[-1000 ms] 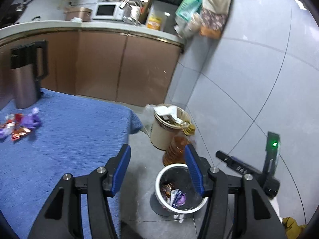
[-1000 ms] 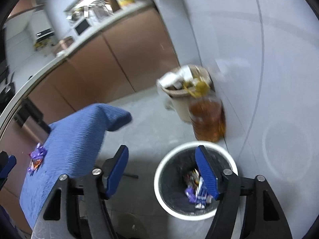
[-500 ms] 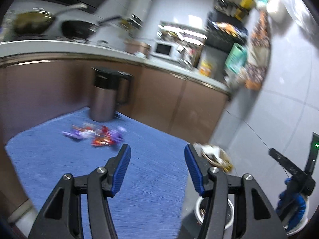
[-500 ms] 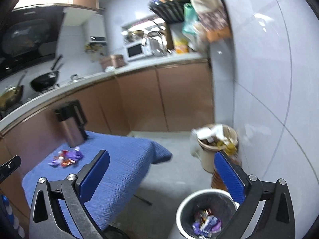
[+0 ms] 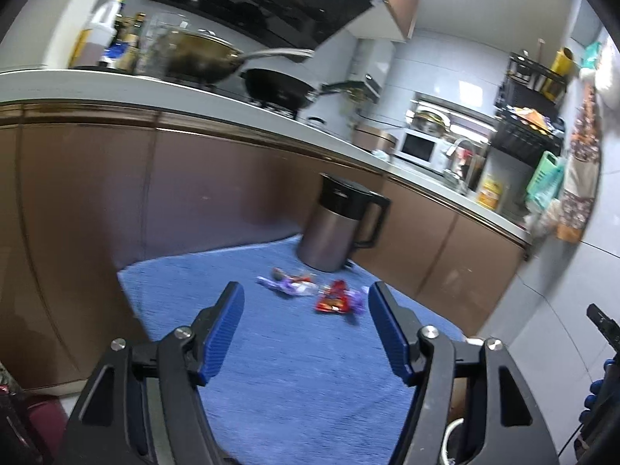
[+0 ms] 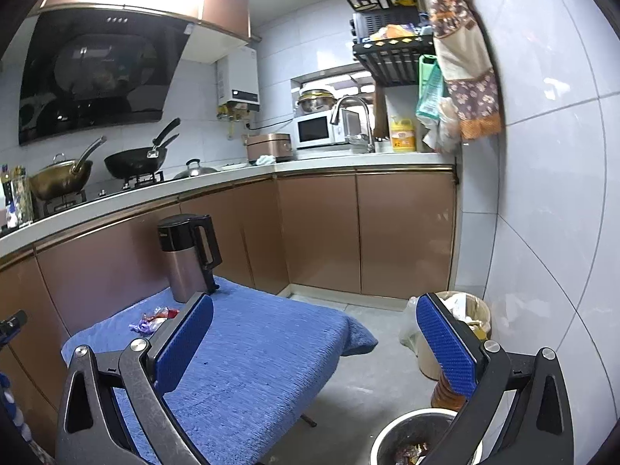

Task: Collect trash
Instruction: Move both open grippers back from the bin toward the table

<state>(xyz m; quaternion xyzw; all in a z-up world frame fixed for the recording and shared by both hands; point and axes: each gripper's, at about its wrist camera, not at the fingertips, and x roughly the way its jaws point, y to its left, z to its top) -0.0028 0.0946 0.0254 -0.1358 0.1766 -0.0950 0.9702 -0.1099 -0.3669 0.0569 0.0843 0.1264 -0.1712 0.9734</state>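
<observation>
A second ago both cameras looked down into the white bin (image 6: 420,443); now both face the blue-covered table (image 5: 294,364), where the candy wrappers (image 5: 314,294) lie in a small heap just in front of the steel kettle (image 5: 333,228). The left gripper (image 5: 306,329) is opening with nothing between its jaws; the right gripper (image 6: 314,345), narrower before, stands spread wide and empty. No writing is legible anywhere.

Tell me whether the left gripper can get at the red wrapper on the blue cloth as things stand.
Probably yes. The left gripper is empty, its jaws opening, and faces the red wrapper across bare blue cloth. Purple wrappers lie close beside it and the kettle stands behind, so nothing blocks the approach.
</observation>
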